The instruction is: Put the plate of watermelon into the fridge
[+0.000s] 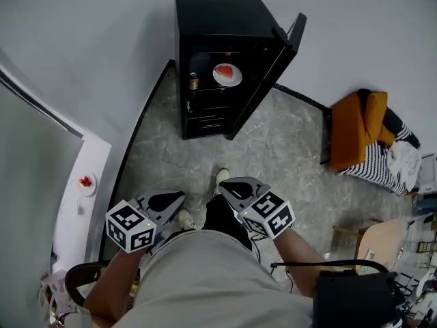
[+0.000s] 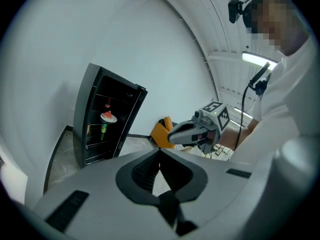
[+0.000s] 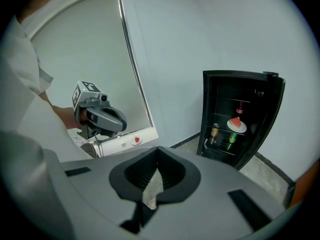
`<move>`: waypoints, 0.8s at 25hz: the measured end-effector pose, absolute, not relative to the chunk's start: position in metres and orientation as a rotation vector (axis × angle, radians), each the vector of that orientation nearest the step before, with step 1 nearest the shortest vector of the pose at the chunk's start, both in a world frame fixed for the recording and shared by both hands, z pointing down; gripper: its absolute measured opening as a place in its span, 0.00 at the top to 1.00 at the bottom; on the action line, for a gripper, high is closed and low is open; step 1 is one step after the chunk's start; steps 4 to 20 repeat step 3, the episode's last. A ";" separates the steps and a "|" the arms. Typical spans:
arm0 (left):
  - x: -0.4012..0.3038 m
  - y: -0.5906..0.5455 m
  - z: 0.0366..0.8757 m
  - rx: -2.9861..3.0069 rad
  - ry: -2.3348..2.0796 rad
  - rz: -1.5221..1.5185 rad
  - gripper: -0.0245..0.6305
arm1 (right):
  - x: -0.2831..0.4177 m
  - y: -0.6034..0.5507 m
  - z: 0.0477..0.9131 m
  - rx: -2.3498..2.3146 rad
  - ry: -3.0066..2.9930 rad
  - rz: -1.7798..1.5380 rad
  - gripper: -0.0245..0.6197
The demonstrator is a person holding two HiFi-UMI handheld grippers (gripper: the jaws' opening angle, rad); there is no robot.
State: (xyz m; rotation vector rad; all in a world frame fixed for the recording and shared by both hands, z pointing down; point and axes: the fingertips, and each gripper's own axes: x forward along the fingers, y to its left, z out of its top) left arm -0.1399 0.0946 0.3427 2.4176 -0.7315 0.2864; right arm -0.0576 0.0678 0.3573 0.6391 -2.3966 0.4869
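Note:
The black fridge (image 1: 212, 19) stands against the wall with its door (image 1: 273, 74) swung open. A white plate with a watermelon slice (image 1: 227, 74) rests on a shelf inside; it also shows in the left gripper view as the plate (image 2: 108, 117) and in the right gripper view as the plate (image 3: 236, 125). Both grippers hang at the person's waist, far from the fridge. My left gripper (image 1: 179, 195) is shut and holds nothing, its tips meeting (image 2: 159, 150). My right gripper (image 1: 223, 187) is shut and holds nothing too (image 3: 158, 148).
Drink cans (image 1: 194, 80) stand on a fridge shelf beside the plate. An orange cushion (image 1: 351, 132) and striped cloth (image 1: 382, 166) lie at the right. A white ledge (image 1: 75, 210) at the left carries a small dish with something red (image 1: 85, 182). A wooden chair (image 1: 382, 241) is at lower right.

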 end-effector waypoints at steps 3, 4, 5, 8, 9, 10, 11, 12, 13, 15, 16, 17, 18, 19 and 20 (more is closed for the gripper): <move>-0.135 0.085 0.345 2.416 -0.728 0.288 0.95 | -0.054 0.059 0.359 0.642 -2.394 0.491 0.94; -0.135 0.085 0.345 2.416 -0.728 0.288 0.95 | -0.054 0.059 0.359 0.642 -2.394 0.491 0.94; -0.135 0.085 0.345 2.416 -0.728 0.288 0.95 | -0.054 0.059 0.359 0.642 -2.394 0.491 0.94; -0.135 0.085 0.345 2.416 -0.728 0.288 0.95 | -0.054 0.059 0.359 0.642 -2.394 0.491 0.94; -0.135 0.085 0.345 2.416 -0.728 0.288 0.95 | -0.054 0.059 0.359 0.642 -2.394 0.491 0.94; -0.135 0.085 0.345 2.416 -0.728 0.288 0.95 | -0.054 0.059 0.359 0.642 -2.394 0.491 0.94; -0.135 0.085 0.345 2.416 -0.728 0.288 0.95 | -0.054 0.059 0.359 0.642 -2.394 0.491 0.94; -0.135 0.085 0.345 2.416 -0.728 0.288 0.95 | -0.054 0.059 0.359 0.642 -2.394 0.491 0.94; -0.135 0.085 0.345 2.416 -0.728 0.288 0.95 | -0.054 0.059 0.359 0.642 -2.394 0.491 0.94; -0.135 0.085 0.345 2.416 -0.728 0.288 0.95 | -0.054 0.059 0.359 0.642 -2.394 0.491 0.94; -0.135 0.085 0.345 2.416 -0.728 0.288 0.95 | -0.054 0.059 0.359 0.642 -2.394 0.491 0.94; -0.135 0.085 0.345 2.416 -0.728 0.288 0.95 | -0.054 0.059 0.359 0.642 -2.394 0.491 0.94; -0.135 0.085 0.345 2.416 -0.728 0.288 0.95 | -0.054 0.059 0.359 0.642 -2.394 0.491 0.94; -0.135 0.085 0.345 2.416 -0.728 0.288 0.95 | -0.054 0.059 0.359 0.642 -2.394 0.491 0.94; -0.135 0.085 0.345 2.416 -0.728 0.288 0.95 | -0.054 0.059 0.359 0.642 -2.394 0.491 0.94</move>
